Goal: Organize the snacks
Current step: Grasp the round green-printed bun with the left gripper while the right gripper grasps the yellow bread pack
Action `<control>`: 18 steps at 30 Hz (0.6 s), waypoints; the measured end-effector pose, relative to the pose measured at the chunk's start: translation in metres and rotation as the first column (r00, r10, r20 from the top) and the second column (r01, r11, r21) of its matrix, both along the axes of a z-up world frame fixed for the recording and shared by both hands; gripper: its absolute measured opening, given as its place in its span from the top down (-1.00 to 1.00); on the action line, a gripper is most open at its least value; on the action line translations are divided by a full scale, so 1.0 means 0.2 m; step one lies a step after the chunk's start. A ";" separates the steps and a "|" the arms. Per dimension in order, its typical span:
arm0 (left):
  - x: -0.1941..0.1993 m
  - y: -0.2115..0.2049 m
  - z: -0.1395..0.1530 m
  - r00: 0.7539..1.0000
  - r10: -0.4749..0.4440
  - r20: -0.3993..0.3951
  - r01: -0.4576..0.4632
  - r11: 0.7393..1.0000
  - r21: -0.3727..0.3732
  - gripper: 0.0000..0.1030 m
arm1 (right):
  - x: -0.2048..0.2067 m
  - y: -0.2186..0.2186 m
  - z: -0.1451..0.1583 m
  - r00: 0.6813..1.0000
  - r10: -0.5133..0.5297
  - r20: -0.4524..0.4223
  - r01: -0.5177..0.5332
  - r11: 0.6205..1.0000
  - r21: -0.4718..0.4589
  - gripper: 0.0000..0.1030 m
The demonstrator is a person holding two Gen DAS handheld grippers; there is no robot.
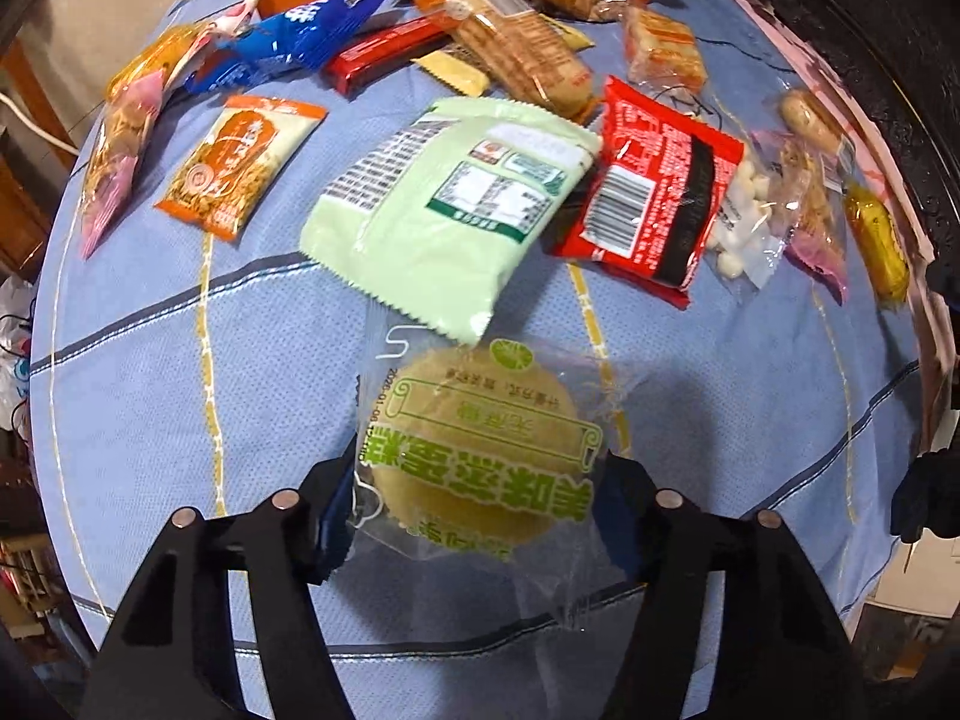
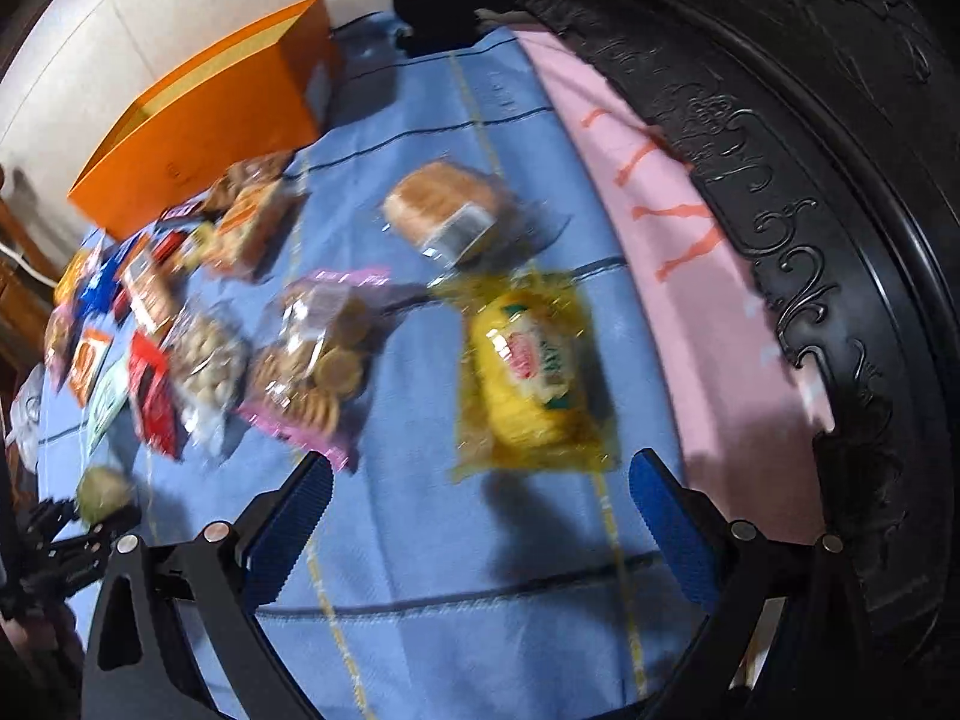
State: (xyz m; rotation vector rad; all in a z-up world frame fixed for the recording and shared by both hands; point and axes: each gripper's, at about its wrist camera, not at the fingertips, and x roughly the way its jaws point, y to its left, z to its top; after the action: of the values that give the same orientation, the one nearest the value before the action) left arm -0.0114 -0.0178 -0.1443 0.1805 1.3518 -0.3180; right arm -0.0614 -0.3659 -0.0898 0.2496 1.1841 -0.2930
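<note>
A round yellow cake in a clear wrapper with green print (image 1: 480, 438) sits between the fingers of my left gripper (image 1: 474, 510). Both blue pads press on the wrapper's sides, just above the blue cloth (image 1: 180, 360). The right wrist view shows this cake (image 2: 105, 492) small at the lower left, in the other gripper. My right gripper (image 2: 480, 465) stands open over the cloth, nothing between its pads. Just beyond its fingertips lies a yellow packet (image 2: 528, 372). That view is blurred.
Several snack packets lie spread beyond the cake: a light green one (image 1: 444, 210), a red one (image 1: 654, 192), a purple cookie bag (image 2: 318, 360), a bread packet (image 2: 447, 213). An orange box (image 2: 198, 120) stands at the back. A pink cloth (image 2: 660, 210) and black carved frame (image 2: 780, 180) border the right.
</note>
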 end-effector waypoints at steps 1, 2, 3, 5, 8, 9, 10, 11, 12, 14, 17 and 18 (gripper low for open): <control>0.00 0.02 0.00 1.000 0.003 -0.002 -0.003 1.000 -0.003 -0.24 | 0.02 -0.02 -0.01 1.000 -0.005 -0.006 0.004 1.000 -0.013 -0.93; -0.01 0.02 0.00 1.000 0.006 -0.004 -0.006 1.000 -0.006 -0.24 | 0.04 -0.03 -0.03 1.000 -0.004 -0.005 0.004 1.000 -0.016 -0.93; -0.01 0.04 0.01 1.000 0.008 -0.005 -0.008 1.000 -0.008 -0.24 | 0.06 -0.04 -0.03 1.000 -0.003 -0.004 0.003 1.000 -0.022 -0.93; -0.01 0.06 0.01 1.000 0.005 -0.005 -0.005 1.000 -0.003 -0.24 | 0.12 -0.08 -0.08 0.999 -0.018 -0.027 0.017 0.998 -0.054 -0.93; -0.01 0.06 0.01 1.000 0.008 -0.006 -0.008 1.000 0.003 -0.25 | 0.19 -0.12 -0.15 0.998 -0.025 -0.063 0.022 0.999 -0.046 -0.93; -0.01 0.06 0.01 1.000 0.007 -0.006 -0.007 1.000 0.005 -0.26 | 0.20 -0.12 -0.17 0.997 -0.024 -0.074 0.020 0.999 -0.050 -0.93; 0.00 0.02 0.00 1.000 0.008 -0.007 -0.008 1.000 0.007 -0.26 | 0.22 -0.12 -0.20 0.996 -0.013 -0.090 0.008 0.999 -0.053 -0.93; 0.00 0.02 0.00 1.000 0.008 -0.006 -0.008 1.000 0.008 -0.26 | 0.22 -0.12 -0.22 0.995 -0.006 -0.103 -0.001 0.998 -0.060 -0.91; -0.01 0.01 0.00 1.000 0.006 -0.005 -0.006 1.000 0.011 -0.26 | 0.23 -0.11 -0.24 0.993 0.002 -0.120 -0.011 0.997 -0.078 -0.88; 0.00 0.00 0.00 1.000 0.004 -0.004 -0.004 1.000 0.015 -0.26 | 0.24 -0.09 -0.27 0.989 0.018 -0.145 -0.033 0.994 -0.101 -0.30; 0.00 -0.01 -0.01 1.000 0.007 -0.008 -0.007 1.000 0.012 -0.26 | 0.24 -0.05 -0.26 0.986 0.056 -0.157 -0.077 0.989 -0.129 0.12; 0.01 -0.01 -0.01 1.000 0.008 -0.009 -0.008 1.000 0.010 -0.26 | 0.24 -0.04 -0.26 0.985 0.069 -0.156 -0.090 0.987 -0.132 0.15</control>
State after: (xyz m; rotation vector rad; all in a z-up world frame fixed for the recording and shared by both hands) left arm -0.0101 -0.0191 -0.1456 0.1824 1.3629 -0.3058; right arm -0.0141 -0.3742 -0.1413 0.0586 1.3142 -0.3275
